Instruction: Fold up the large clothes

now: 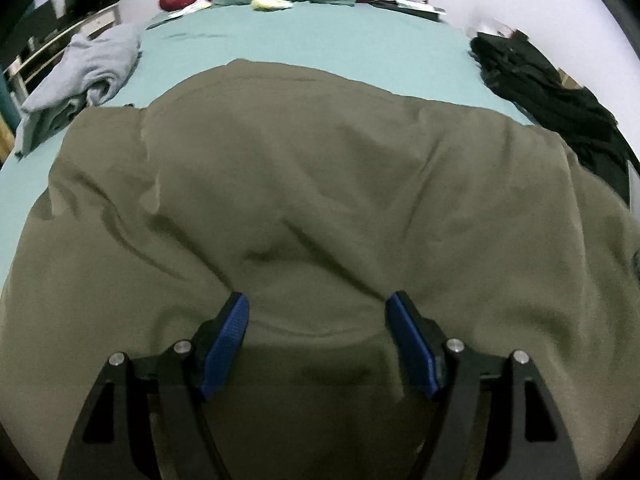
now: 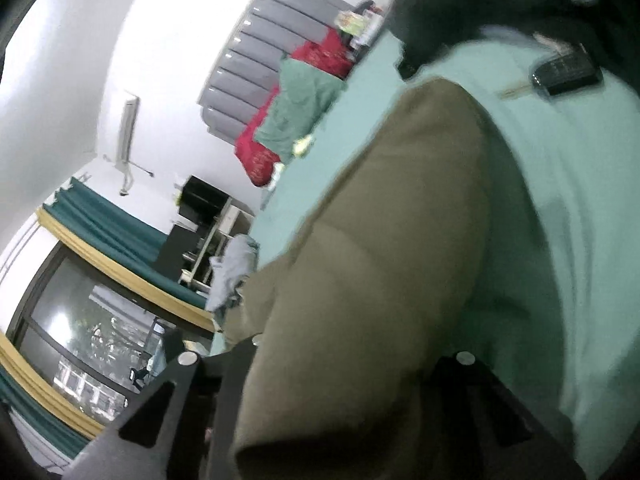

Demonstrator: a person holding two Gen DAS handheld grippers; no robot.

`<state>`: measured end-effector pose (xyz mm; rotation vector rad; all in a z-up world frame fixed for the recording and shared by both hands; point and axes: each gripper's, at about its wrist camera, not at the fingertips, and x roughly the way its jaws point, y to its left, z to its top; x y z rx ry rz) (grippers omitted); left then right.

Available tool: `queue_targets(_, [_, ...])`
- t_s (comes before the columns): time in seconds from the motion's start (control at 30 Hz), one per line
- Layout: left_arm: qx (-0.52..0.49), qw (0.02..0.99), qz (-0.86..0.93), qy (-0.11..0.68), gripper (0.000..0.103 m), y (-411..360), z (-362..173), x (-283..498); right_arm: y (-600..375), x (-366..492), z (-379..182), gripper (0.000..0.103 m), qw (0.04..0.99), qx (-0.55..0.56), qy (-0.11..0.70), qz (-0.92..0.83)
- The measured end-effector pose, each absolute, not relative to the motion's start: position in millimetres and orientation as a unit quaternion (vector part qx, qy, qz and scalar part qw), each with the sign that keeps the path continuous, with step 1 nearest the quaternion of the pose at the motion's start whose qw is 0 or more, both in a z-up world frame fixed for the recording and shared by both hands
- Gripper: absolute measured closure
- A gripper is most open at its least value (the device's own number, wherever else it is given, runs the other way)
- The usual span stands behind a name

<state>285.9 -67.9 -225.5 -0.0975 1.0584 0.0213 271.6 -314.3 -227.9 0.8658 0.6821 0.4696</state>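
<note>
Left gripper (image 1: 318,320) hangs released over the olive garment (image 1: 320,200) filling mid-frame on the bed (image 1: 320,40). Right gripper (image 2: 340,380) is clenched on a fold of that garment at lower centre.

Left tongs (image 1: 317,312): matte black linkage arms with triangular cutouts, round silver pivot screws at the joints, ribbed blue pads (image 1: 226,344) lining the inner faces. Right tongs (image 2: 340,392): same black arms and silver screws; pads can't be made out.
</note>
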Motion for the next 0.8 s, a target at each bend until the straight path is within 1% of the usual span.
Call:
queue_targets(0.1, [-0.046,0.863,0.0,0.504,0.031,-65.4,-223.3,284.6,-303.8,267.6,-205.3,0.085,0.837,0.389,0.313,0.222])
queue_targets(0.23, [-0.072,0.861,-0.038,0.502,0.031,-56.5,-213.1,278.8,-279.5,262.3,-170.4,0.086,0.866,0.327,0.313,0.213])
queue_targets(0.4, [-0.062,0.879,-0.068,0.469,0.031,-39.7,-190.5,257.6,-244.5,257.0,-132.9,0.086,0.891,0.254,0.314,0.207])
queue_targets(0.63, [-0.042,0.898,-0.076,0.432,0.031,12.4,-161.9,232.8,-172.6,253.6,-89.4,0.086,0.915,0.148,0.311,0.211])
queue_targets(0.73, [-0.029,0.905,-0.067,0.419,0.031,42.1,-155.5,223.6,-141.5,252.3,-80.2,0.086,0.916,0.117,0.313,0.221])
queue_targets(0.8, [-0.038,0.907,-0.056,0.416,0.031,64.6,-154.6,218.2,-111.6,254.8,-75.5,0.086,0.916,0.093,0.317,0.229])
